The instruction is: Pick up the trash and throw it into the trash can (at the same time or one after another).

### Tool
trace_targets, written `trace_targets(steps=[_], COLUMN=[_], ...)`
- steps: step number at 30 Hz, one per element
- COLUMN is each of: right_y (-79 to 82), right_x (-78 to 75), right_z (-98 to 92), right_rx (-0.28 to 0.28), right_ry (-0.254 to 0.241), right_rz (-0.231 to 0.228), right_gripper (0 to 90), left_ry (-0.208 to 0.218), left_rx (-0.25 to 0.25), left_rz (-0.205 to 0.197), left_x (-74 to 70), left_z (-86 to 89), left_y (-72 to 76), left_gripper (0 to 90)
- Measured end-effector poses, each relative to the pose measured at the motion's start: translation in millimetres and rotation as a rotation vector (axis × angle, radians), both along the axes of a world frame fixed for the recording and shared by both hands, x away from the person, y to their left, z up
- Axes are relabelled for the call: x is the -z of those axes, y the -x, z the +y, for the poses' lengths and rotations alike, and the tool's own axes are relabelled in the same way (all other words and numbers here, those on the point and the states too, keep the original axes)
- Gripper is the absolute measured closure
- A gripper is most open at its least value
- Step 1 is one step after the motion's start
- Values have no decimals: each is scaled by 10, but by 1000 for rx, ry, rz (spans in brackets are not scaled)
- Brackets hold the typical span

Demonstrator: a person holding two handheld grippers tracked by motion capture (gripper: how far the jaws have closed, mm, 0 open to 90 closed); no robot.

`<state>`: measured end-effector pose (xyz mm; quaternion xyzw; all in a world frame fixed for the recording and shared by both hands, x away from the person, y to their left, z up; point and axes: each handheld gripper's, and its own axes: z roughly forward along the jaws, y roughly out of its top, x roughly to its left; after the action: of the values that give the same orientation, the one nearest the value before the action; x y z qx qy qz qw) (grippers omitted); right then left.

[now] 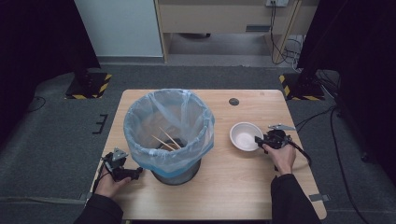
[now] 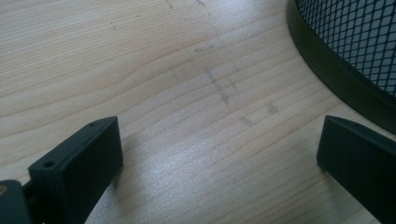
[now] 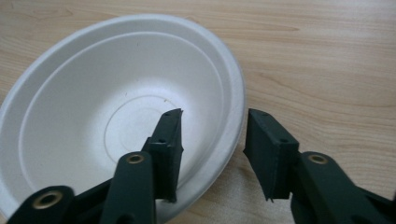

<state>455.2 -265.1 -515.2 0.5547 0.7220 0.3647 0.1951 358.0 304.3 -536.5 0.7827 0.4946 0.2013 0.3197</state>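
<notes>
1. Straddling the near rim of the shallow white paper bowl (image 3: 116, 116), your right gripper (image 3: 212, 149) has one jaw inside the bowl and the other outside over the wood; a gap shows on each side of the wall, so the pads do not press yet and the bowl sits unlifted on the light wooden table (image 1: 224, 186), to the right of the bin.
2. Judging from that, you are at the grasp: the reach looks done; closing, lifting and carrying are left.
3. Your left gripper (image 2: 219, 154) rests low over bare tabletop with its jaws wide apart and nothing between them, just beside the base of the black mesh waste bin (image 2: 345, 51); in the high view it lies at the bin's left foot.
4. Two thin wooden sticks (image 1: 166, 139) already lie inside the pale blue plastic liner (image 1: 140, 116), so part of the clearing seems finished; the bowl appears to be the last loose item on the table.
</notes>
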Motion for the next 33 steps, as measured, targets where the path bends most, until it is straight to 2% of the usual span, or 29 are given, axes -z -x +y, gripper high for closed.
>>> trace_targets(steps=[7,14,25,33], right_y=[19,44,106,149], right_x=[-32,-143,-445,-614], right_z=[44,101,141,95], right_rx=[-20,-33,-44,-21], right_ry=[25,1,-6,-45], right_rz=[12,-21,-93,-148], right_gripper=[729,802,839,839], left_ry=[0,0,0,0], left_rx=[0,0,0,0], left_rz=[0,0,0,0], left_x=[0,0,0,0], left_z=[0,0,0,0], left_y=[0,0,0,0], left_gripper=[0,0,0,0])
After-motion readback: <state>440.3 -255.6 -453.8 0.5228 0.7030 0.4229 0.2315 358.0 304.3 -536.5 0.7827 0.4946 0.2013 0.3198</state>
